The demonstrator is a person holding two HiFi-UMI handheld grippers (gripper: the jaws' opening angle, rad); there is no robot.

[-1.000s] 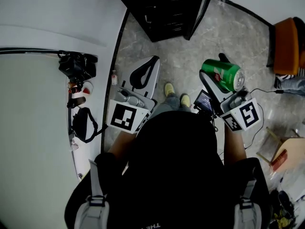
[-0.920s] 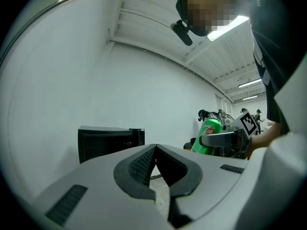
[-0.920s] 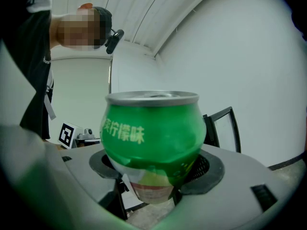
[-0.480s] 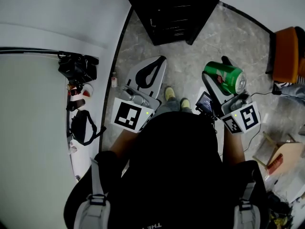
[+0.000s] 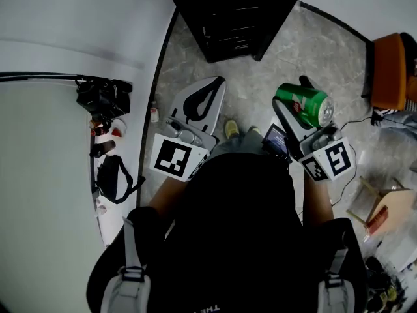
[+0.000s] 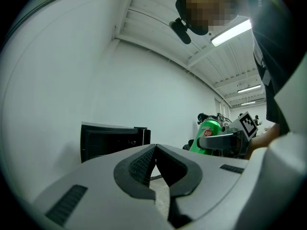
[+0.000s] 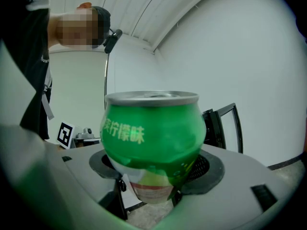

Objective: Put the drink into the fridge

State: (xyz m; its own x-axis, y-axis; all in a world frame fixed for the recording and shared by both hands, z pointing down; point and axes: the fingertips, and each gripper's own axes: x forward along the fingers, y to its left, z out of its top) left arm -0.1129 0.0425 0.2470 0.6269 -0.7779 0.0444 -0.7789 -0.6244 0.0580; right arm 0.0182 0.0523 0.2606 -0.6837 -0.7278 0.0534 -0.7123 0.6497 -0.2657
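The drink is a green can [image 5: 303,105] lying on its side between the jaws of my right gripper [image 5: 298,101], which is shut on it. In the right gripper view the can [image 7: 151,128] fills the middle, silver top upward, with the gripper [image 7: 152,176] clamped round its lower body. My left gripper [image 5: 214,85] is shut with nothing in it; its jaws [image 6: 156,151] meet at the tips. The black fridge [image 5: 238,12] stands ahead on the floor with its door open, and shows beyond both grippers as the fridge [image 6: 112,140] and its door [image 7: 225,126].
A white counter [image 5: 45,175] runs along the left with a black camera [image 5: 103,96] and a black pouch [image 5: 114,175] at its edge. An orange seat [image 5: 391,70] is at the right. A cable [image 5: 355,124] and wooden pieces [image 5: 384,210] lie on the stone floor.
Both grippers keep nearly the same pose with the can still held. The left gripper has edged forward and the fridge sits more centrally ahead.
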